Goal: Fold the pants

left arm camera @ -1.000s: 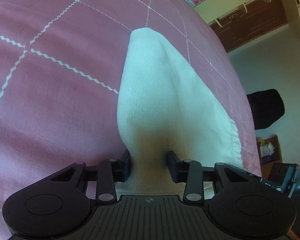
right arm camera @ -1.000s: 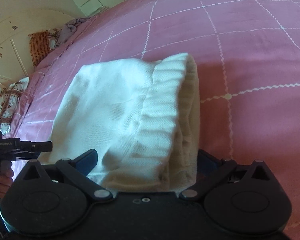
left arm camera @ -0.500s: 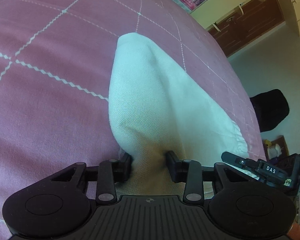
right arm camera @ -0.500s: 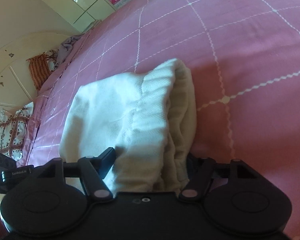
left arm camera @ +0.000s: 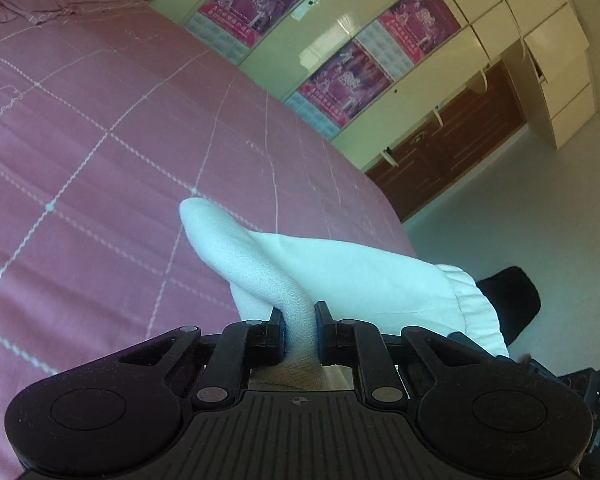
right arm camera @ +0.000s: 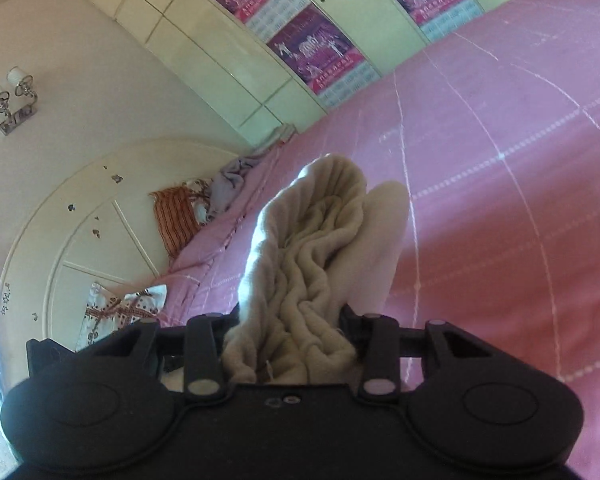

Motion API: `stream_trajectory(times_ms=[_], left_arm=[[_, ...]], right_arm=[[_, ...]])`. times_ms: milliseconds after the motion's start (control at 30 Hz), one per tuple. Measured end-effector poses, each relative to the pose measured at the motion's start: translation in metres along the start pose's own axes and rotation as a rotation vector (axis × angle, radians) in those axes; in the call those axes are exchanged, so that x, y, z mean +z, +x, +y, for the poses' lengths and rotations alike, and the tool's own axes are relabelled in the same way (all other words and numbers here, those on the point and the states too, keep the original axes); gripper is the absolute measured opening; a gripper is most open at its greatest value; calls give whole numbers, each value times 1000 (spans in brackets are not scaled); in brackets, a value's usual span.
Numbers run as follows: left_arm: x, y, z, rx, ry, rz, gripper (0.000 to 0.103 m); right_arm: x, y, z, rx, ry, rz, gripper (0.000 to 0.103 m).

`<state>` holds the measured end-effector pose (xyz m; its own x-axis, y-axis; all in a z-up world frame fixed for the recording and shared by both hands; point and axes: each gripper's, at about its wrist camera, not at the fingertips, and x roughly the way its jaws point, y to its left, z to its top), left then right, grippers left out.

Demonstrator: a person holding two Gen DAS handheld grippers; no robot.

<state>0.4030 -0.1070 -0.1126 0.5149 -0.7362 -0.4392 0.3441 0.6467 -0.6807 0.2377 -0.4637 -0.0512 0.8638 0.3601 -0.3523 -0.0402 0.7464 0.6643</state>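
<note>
The left gripper [left arm camera: 300, 330] was closing, pinching a narrow fold of the white pants [left arm camera: 340, 268], and the right gripper [right arm camera: 288, 332] was closing on the bunched ribbed waistband [right arm camera: 312, 240]. The pants hung between them above the pink bed [left arm camera: 100, 160], their far fold drooping toward twelve o'clock. The thin left pinch could probably slip free, or uneven pulling might skew the fold. The posters [left arm camera: 256, 0] on the wardrobe at one o'clock carried writing too small to read.
</note>
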Motion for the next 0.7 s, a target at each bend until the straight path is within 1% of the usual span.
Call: stream_trajectory(times_ms=[33,100,133,167,200,233,300,333,367,400,433,467,500,533,567,600,633,667,700], left_arm=[[9,9,-5,10,14,-22,14],[23,30,-10,57,38,-40,14],[27,41,-11,92,64,-43,14],[28,53,-12,137,102,-42,14],[28,63,-11,169,119,-31,14],[25,75,-7,203,132,-13,14],[16,96,1,313,180,34,14],[7,106,7,357,189,87,15],[0,115,12,402,201,141,15],[-11,122,16,460,233,179,15],[-20,120,17,475,261,169,20],[-24,117,16,479,282,155,22],[-27,114,14,491,300,155,23],[-28,108,11,500,309,149,24],[-28,102,5,506,323,123,24],[-29,94,-4,512,351,87,24],[-29,90,-13,508,384,64,24],[-27,90,-19,497,416,60,24],[-28,93,-24,487,434,72,24]], right_arm=[[12,3,1,8,-13,-23,41],[32,13,-1,14,-39,-55,41],[42,20,-5,-3,-47,-66,41],[50,28,-14,-13,-36,-63,41],[55,34,-23,-26,-25,-57,41],[58,44,-35,-53,-12,-49,41],[58,62,-58,-93,13,-6,41],[57,69,-68,-133,19,13,45],[51,78,-80,-193,27,38,46],[45,84,-91,-258,45,66,54],[36,88,-102,-351,65,91,71],[28,86,-109,-421,73,86,72],[24,82,-113,-460,65,64,72],[21,78,-114,-505,50,51,79],[19,73,-112,-555,27,43,81],[19,69,-107,-586,-3,28,79],[19,62,-99,-584,-43,9,78],[18,59,-88,-559,-85,-4,76],[16,59,-71,-539,-160,-6,70]])
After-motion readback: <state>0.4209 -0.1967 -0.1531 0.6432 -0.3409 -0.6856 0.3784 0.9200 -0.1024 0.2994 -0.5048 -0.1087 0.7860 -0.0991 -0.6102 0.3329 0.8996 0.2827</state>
